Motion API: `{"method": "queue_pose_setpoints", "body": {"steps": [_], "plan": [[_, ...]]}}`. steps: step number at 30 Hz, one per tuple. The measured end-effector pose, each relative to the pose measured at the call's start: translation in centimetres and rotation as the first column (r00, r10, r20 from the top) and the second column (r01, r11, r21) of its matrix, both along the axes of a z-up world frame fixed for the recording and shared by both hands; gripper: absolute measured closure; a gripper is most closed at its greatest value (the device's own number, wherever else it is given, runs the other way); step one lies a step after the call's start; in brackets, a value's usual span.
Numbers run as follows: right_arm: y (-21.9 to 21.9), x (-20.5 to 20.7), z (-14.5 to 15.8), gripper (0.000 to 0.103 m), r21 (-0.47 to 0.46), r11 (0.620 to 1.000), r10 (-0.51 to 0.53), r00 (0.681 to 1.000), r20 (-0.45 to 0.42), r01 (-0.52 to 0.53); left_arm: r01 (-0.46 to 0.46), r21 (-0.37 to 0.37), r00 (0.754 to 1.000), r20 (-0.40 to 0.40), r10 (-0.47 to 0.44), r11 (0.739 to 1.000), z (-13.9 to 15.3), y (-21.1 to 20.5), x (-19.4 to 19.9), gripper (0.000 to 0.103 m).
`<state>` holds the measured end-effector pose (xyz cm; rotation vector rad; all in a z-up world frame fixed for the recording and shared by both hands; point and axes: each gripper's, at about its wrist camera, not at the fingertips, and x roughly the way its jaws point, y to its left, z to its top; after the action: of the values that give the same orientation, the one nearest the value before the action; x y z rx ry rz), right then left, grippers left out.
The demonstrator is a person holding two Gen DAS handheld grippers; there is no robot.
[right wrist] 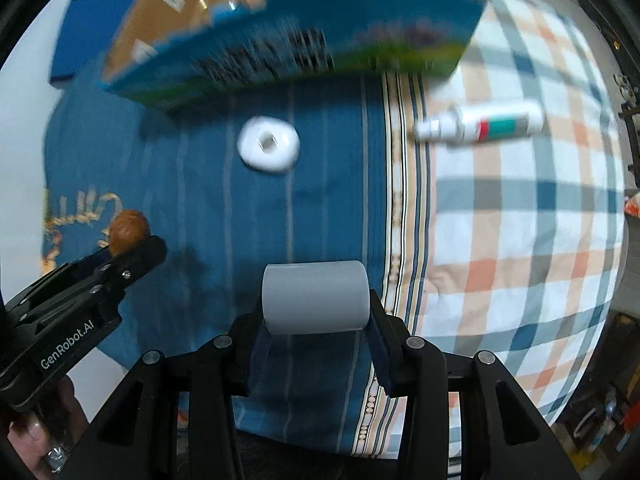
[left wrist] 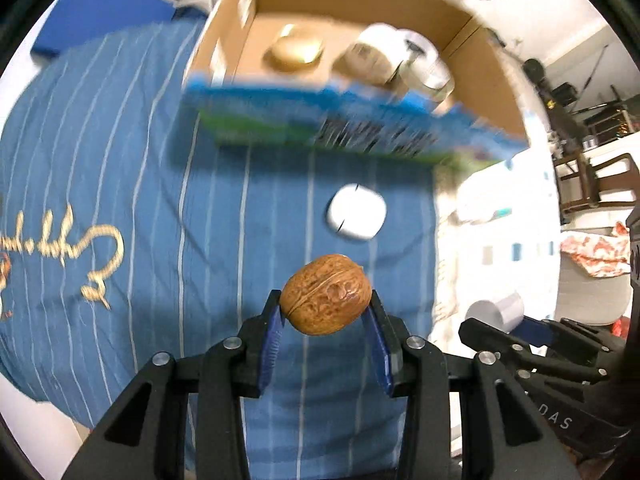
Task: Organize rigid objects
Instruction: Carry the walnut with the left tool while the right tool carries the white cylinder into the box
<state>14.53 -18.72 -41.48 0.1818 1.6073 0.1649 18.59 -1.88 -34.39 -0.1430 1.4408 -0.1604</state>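
left gripper (left wrist: pixel 326 312) is pinching the walnut (left wrist: pixel 325 294) at just its 2 ends above the blue striped cloth (left wrist: pixel 140 160), right gripper (right wrist: pixel 316 316) is clamping the grey cylinder (right wrist: pixel 315 297), so the round nut is risking a slip before reaching the cardboard box (left wrist: pixel 360 8).

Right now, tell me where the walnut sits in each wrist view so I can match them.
Left wrist: the walnut is low centre, clamped in the left gripper.
Right wrist: the walnut is at mid-left, at the tip of the left gripper.
Shared landmark: the white ring on the blue cloth.
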Motion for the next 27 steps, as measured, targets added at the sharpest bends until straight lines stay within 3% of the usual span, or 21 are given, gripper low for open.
{"method": "queue_pose_setpoints", "body": {"steps": [6, 9, 13, 19, 27], "plan": [[-0.7, 3.2, 6.6, 0.058, 0.039, 0.999, -0.017, 0.991, 0.130, 0.012, 0.015, -0.024, 0.996, 0.085, -0.013, 1.000, 4.4, 0.9, 4.3, 0.067], [-0.5, 6.1, 8.8, 0.058, 0.052, 0.998, -0.029, 0.984, 0.173, 0.020, 0.018, -0.036, 0.995, 0.098, -0.014, 0.999, 5.1, 1.3, 7.3, 0.067], [0.3, 9.5, 9.4, 0.058, 0.069, 0.997, -0.057, 0.979, 0.194, 0.044, -0.006, -0.052, 0.997, 0.077, 0.010, 0.999, 4.3, 2.3, 11.5, 0.067], [1.1, 15.9, 6.8, 0.058, 0.104, 0.993, -0.079, 0.984, 0.159, 0.063, -0.063, -0.057, 0.997, -0.047, 0.060, 0.996, -0.8, 4.2, 18.4, 0.067], [3.6, 22.0, 0.0, 0.058, 0.060, 0.997, -0.051, 0.996, 0.080, 0.046, -0.082, -0.012, 0.976, -0.201, 0.078, 0.997, -8.0, 5.2, 23.0, 0.067]]}}
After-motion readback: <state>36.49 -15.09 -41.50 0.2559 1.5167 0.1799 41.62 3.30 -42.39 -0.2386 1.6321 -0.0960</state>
